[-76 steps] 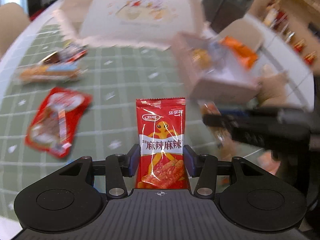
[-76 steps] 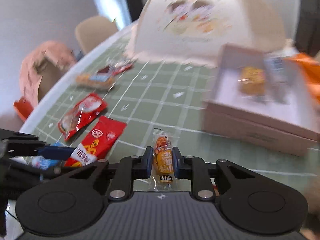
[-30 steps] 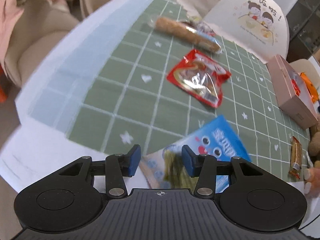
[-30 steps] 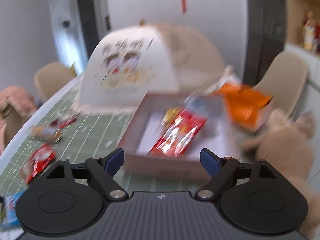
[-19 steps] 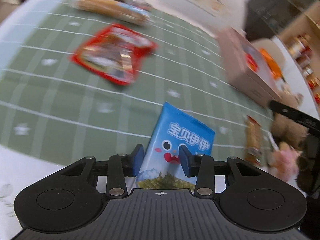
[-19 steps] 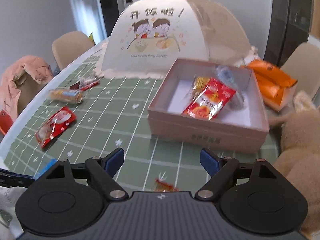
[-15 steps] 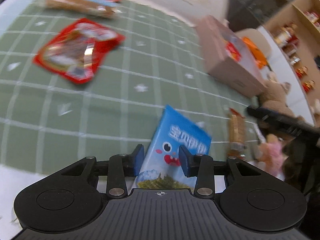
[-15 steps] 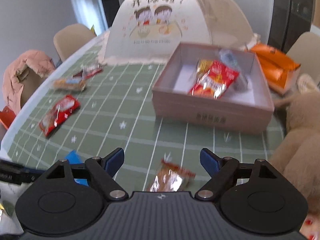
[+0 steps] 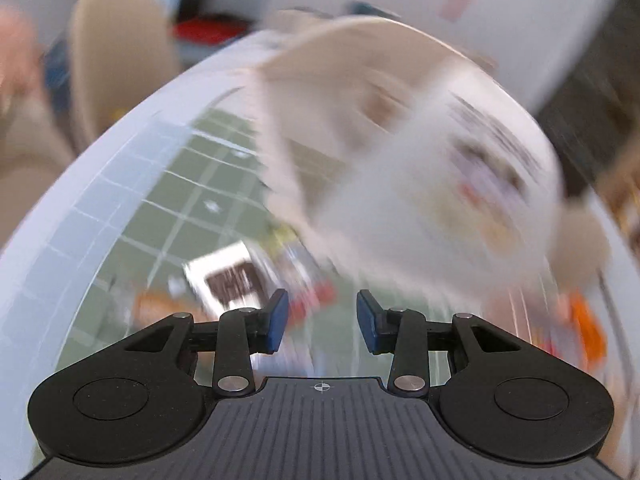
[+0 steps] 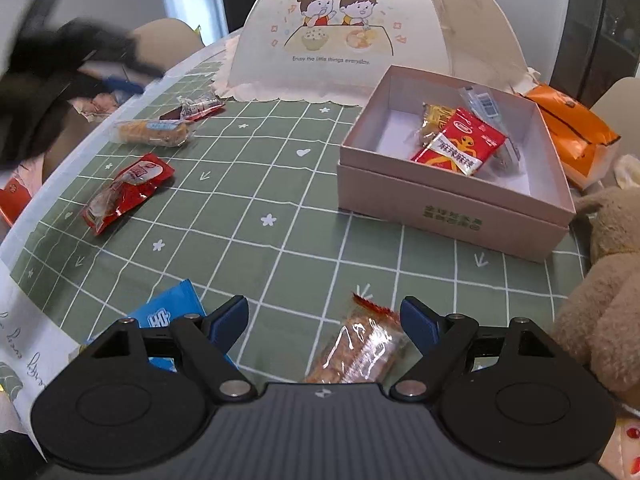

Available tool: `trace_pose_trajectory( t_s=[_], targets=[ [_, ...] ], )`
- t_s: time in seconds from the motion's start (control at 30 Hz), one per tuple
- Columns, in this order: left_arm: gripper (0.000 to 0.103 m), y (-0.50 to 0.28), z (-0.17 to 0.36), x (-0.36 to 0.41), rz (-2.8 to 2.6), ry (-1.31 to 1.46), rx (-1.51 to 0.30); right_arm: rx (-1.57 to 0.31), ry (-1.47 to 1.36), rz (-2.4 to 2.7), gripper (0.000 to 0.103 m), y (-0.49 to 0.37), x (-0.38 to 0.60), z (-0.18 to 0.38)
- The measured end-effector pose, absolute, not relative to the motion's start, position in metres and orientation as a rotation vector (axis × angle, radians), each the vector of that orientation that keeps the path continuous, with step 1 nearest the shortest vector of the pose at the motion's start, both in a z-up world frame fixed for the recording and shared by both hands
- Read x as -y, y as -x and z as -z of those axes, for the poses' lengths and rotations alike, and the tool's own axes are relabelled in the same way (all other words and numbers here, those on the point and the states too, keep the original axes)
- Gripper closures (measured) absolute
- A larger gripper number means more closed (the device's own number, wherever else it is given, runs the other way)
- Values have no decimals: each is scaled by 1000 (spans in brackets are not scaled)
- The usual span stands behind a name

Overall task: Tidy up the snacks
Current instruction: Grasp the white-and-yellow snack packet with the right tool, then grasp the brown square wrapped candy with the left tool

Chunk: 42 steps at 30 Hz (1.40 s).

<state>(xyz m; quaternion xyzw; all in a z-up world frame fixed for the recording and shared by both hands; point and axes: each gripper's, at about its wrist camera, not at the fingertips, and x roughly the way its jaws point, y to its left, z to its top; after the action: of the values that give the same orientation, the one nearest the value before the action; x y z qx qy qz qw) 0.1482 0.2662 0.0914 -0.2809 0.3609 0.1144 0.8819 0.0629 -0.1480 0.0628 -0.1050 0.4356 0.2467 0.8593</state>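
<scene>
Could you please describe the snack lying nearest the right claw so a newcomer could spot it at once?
Start at the pink box on the green cloth and come toward the camera. Between the open fingers of the right claw lies a biscuit pack. It is clear-wrapped and golden-brown with a red crimped end, unlike the blue pack beside it.

You've got a green tablecloth (image 10: pixel 248 200) with white grid — pink box (image 10: pixel 452 216) right of centre, blue packet (image 10: pixel 168 312) lower left, orange bag (image 10: pixel 568 128) far right.

You had "开饭啦!" and "Enjoy the little things everyday." printed on the food cover (image 10: pixel 360 28); the packet and box print stayed unreadable.
</scene>
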Motion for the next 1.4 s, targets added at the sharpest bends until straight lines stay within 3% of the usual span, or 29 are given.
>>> trace_pose_trajectory(
  t_s=[0.23,0.4,0.63,0.87,1.1,1.13,1.27,1.4],
  targets=[
    [61,-222,-40,-308,-357,524,-824,-910,280,-482,19,-57,144,-75],
    [62,-223,-25,-274,-199,415,-854,-913,242,-493,19,-75,144,-80],
    [69,-173,-22,-209,160,290,-935,-752,305,-621,20,-117,88,-116],
    [71,-115,-54,-234,125,387,-810,-792,268,-707,19,-179,2,-73],
    [71,-113,-57,-312,-135,428,-735,-899,334,-829,20,-176,-42,-23],
    [71,-114,-56,-318,-140,443,-736,-901,350,-854,23,-174,-44,-23],
    [71,-116,-52,-324,-217,487,-787,-892,430,-865,56,-164,-49,-26],
    [71,-102,-49,-334,-330,698,-815,-895,397,-868,56,-147,-27,-43]
  ],
)
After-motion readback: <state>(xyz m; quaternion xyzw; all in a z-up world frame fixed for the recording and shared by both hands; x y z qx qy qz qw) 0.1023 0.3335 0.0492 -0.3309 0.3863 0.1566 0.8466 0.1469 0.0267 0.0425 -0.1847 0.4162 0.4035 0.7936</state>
